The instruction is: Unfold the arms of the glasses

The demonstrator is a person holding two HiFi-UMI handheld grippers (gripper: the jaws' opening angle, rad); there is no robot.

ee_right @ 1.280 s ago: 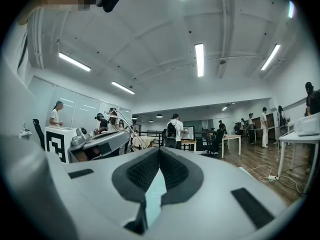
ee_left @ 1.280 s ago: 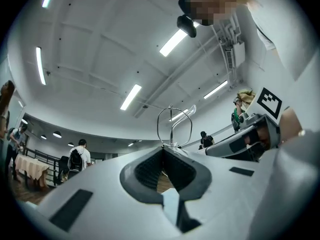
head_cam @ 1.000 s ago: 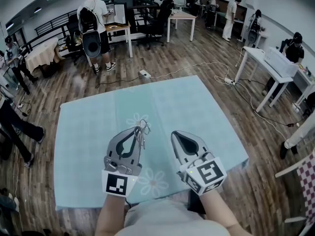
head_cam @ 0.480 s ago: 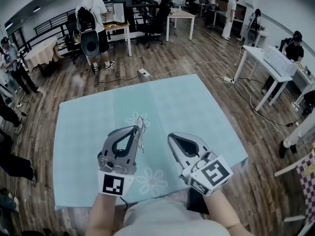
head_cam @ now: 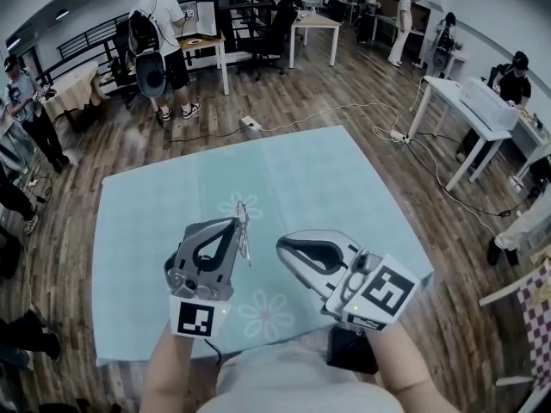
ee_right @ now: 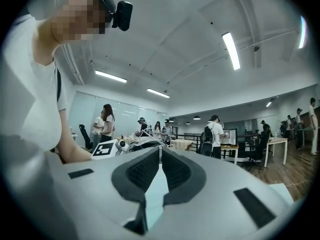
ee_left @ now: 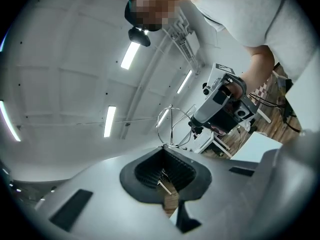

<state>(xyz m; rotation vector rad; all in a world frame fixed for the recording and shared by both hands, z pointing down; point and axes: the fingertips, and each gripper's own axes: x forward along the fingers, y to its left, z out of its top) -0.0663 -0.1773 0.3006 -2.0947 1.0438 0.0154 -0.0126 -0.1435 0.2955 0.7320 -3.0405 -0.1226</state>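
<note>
Glasses (ee_left: 172,125) stick up from the tip of our left hand-held gripper (head_cam: 235,224), which grasps them. Our right hand-held gripper (head_cam: 282,246), just beside it, is clenched on nothing.

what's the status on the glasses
Left tool shut on glasses, above table. Right tool shut, empty, tip close beside them. Nothing in the way.

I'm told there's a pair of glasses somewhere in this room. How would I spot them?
Find the pale blue flowered tablecloth. Above its near half, the left gripper pinches the glasses in its jaws. They are thin wire with round rims, the only slender thing beside the two bulky grey grippers.
</note>
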